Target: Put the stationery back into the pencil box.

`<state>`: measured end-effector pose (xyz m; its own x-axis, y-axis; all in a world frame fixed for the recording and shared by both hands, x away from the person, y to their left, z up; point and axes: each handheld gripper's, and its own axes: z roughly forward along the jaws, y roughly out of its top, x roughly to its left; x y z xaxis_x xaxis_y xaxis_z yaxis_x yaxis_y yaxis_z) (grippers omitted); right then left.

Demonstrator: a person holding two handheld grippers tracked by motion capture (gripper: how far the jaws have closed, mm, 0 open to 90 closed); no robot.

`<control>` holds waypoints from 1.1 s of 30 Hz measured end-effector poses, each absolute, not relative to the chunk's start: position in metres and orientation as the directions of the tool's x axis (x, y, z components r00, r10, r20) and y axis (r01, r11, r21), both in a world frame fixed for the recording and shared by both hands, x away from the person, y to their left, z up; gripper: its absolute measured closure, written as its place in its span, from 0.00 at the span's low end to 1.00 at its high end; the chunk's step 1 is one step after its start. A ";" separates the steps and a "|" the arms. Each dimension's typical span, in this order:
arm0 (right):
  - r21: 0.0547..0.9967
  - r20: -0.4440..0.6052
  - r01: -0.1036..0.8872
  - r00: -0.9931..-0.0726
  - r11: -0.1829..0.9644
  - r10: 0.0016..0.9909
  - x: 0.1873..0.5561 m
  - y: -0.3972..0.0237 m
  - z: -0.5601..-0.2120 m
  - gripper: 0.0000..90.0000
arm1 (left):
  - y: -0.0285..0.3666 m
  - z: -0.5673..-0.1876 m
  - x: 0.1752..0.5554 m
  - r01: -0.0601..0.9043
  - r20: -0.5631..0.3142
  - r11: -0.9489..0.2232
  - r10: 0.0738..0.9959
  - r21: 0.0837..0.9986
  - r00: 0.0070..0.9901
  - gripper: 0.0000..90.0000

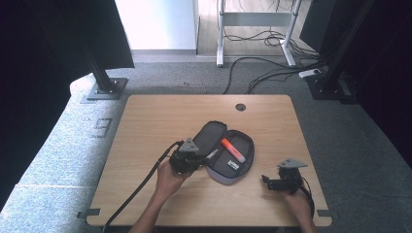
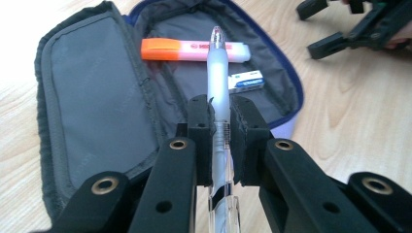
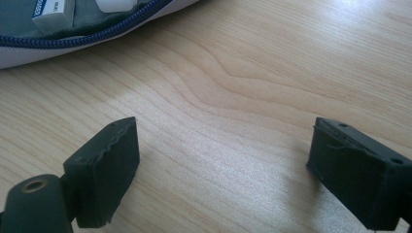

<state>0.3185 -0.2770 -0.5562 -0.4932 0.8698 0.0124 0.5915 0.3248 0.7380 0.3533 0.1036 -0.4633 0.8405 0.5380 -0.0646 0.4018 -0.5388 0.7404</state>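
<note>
We are clenching the left gripper [image 2: 221, 126] on the pen [image 2: 218, 77] above the open pencil case [image 2: 92, 97] to pack it, while our right gripper [image 3: 221, 170] is resting released on the table [image 3: 252, 73].

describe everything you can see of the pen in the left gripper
The pen has a frosted white grip section, a clear plastic barrel with a dark strip inside, and a silvery tip. The left gripper clamps it mid-barrel, tip pointing forward over the open pencil case, above the orange highlighter and eraser.

pen [image 2: 217, 73]: translucent white barrel, clear end, above the case
pencil case [image 2: 92, 97]: grey, unzipped flat, mid-table
</note>
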 end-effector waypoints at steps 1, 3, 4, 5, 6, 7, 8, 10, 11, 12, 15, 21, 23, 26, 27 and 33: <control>0.738 0.012 0.592 -0.493 0.325 0.870 0.318 -0.277 -0.556 0.12 | 0.102 -0.463 0.355 0.403 -0.066 -0.540 0.537 0.739 0.841 0.89; 0.738 0.013 0.592 -0.493 0.325 0.870 0.318 -0.277 -0.556 0.12 | 0.100 -0.462 0.357 0.401 -0.063 -0.544 0.535 0.737 0.842 0.89; 0.738 0.013 0.592 -0.493 0.325 0.870 0.318 -0.277 -0.556 0.12 | 0.098 -0.462 0.358 0.400 -0.062 -0.546 0.534 0.736 0.843 0.89; 0.738 0.013 0.592 -0.493 0.325 0.870 0.318 -0.277 -0.556 0.12 | 0.097 -0.461 0.360 0.398 -0.064 -0.542 0.532 0.740 0.844 0.89; 0.738 0.012 0.592 -0.493 0.325 0.870 0.318 -0.277 -0.556 0.12 | 0.096 -0.460 0.361 0.401 -0.074 -0.537 0.530 0.742 0.845 0.89; 0.738 0.013 0.592 -0.493 0.325 0.870 0.318 -0.277 -0.556 0.12 | 0.095 -0.460 0.362 0.400 -0.072 -0.539 0.529 0.741 0.846 0.89; 0.738 0.012 0.592 -0.493 0.325 0.870 0.318 -0.277 -0.556 0.12 | 0.094 -0.459 0.364 0.399 -0.065 -0.545 0.530 0.737 0.845 0.89; 0.738 0.013 0.592 -0.493 0.325 0.870 0.318 -0.277 -0.556 0.12 | 0.090 -0.458 0.366 0.400 -0.067 -0.549 0.527 0.734 0.847 0.89; 0.738 0.013 0.592 -0.493 0.325 0.870 0.318 -0.277 -0.556 0.12 | 0.089 -0.458 0.368 0.398 -0.069 -0.547 0.525 0.737 0.849 0.89; 0.738 0.013 0.592 -0.493 0.325 0.870 0.318 -0.277 -0.556 0.12 | 0.087 -0.457 0.369 0.399 -0.076 -0.544 0.521 0.738 0.850 0.89; 0.738 0.013 0.592 -0.493 0.325 0.870 0.318 -0.277 -0.556 0.12 | 0.084 -0.458 0.372 0.400 -0.069 -0.553 0.523 0.731 0.849 0.89; 0.738 0.013 0.592 -0.492 0.324 0.870 0.318 -0.277 -0.556 0.12 | 0.073 -0.458 0.381 0.403 -0.071 -0.561 0.519 0.723 0.852 0.89; 0.738 0.013 0.592 -0.492 0.324 0.870 0.318 -0.277 -0.556 0.12 | 0.072 -0.458 0.382 0.401 -0.069 -0.565 0.518 0.721 0.853 0.89; 0.738 0.014 0.593 -0.492 0.323 0.871 0.318 -0.277 -0.556 0.12 | 0.067 -0.457 0.386 0.400 -0.078 -0.558 0.512 0.727 0.856 0.89; 0.738 0.014 0.593 -0.492 0.323 0.871 0.318 -0.277 -0.556 0.12 | 0.067 -0.457 0.386 0.400 -0.078 -0.558 0.512 0.727 0.856 0.89; 0.738 0.012 0.591 -0.493 0.325 0.870 0.319 -0.277 -0.556 0.12 | 0.059 -0.452 0.392 0.390 -0.073 -0.556 0.506 0.734 0.859 0.89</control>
